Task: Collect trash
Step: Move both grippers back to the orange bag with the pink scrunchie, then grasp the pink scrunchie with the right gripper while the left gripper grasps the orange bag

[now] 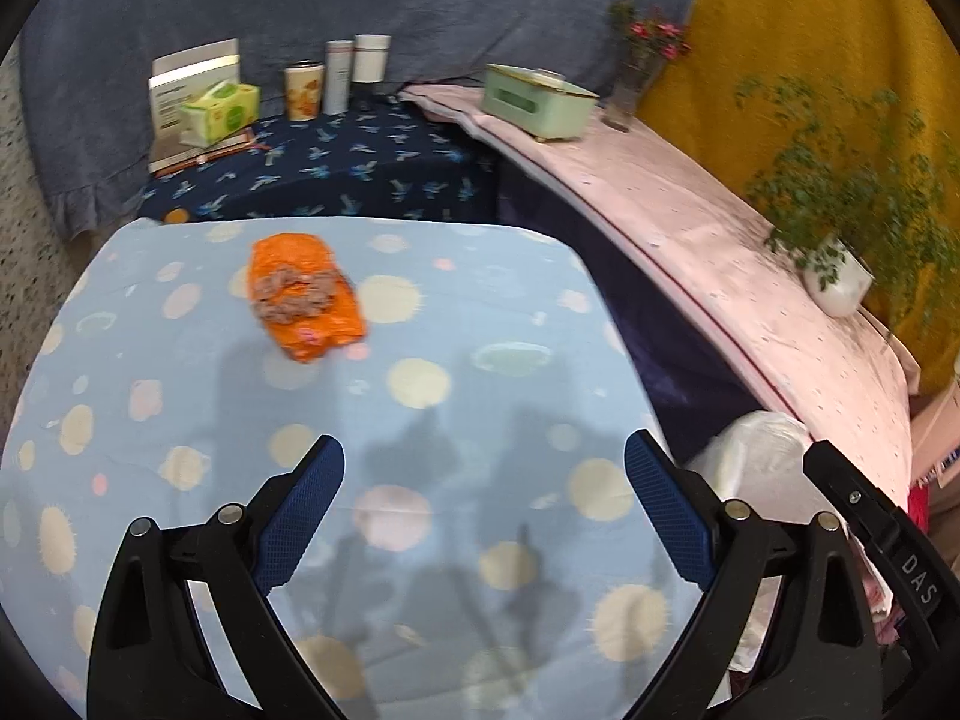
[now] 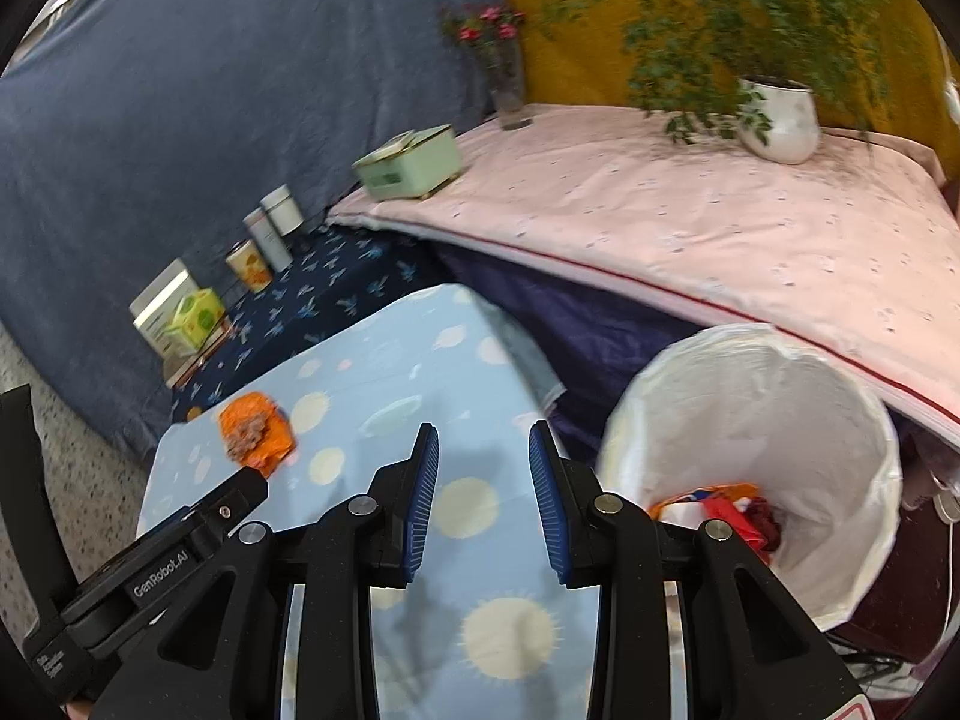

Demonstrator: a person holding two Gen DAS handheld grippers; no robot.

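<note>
Both claws hang over the bench (image 1: 150, 420), which wears a pale blue cloth dotted with cream and pink suns. The left claw (image 1: 483, 468) stands wide, blue pads far apart, nothing between them but cloth. The right claw (image 2: 483, 456) is narrower, its jaws parted only a little, and it is empty too.

The trash left on the bench is an orange wrapper (image 1: 306, 297), crumpled, with a brownish-grey printed patch across its middle. It lies toward the far left part of the cloth, well ahead of the left claw and apart from both.

The trash bin (image 2: 852, 420) stands on the floor just beside the bench's right edge, lined with a white bag. Look inside: at the bottom sit some orange, red and white wrappers (image 2: 726, 504), bunched together; the right claw's arm hides part of them. In the left wrist view only the bag's white rim shows past the right-hand finger.

Behind the bench a lower surface in dark blue patterned cloth carries a green tissue pack (image 1: 222, 108), a white-and-silver box (image 1: 192, 75) behind it, a printed cup (image 1: 303, 90) and two pale canisters (image 1: 354, 69); I cannot tell what any of these hold. To the right, on a pink spread, sit a mint-green lidded box (image 1: 534, 99), closed, a glass vase of red flowers (image 1: 636, 78), and a white pot (image 2: 780, 120) with a trailing green plant.
</note>
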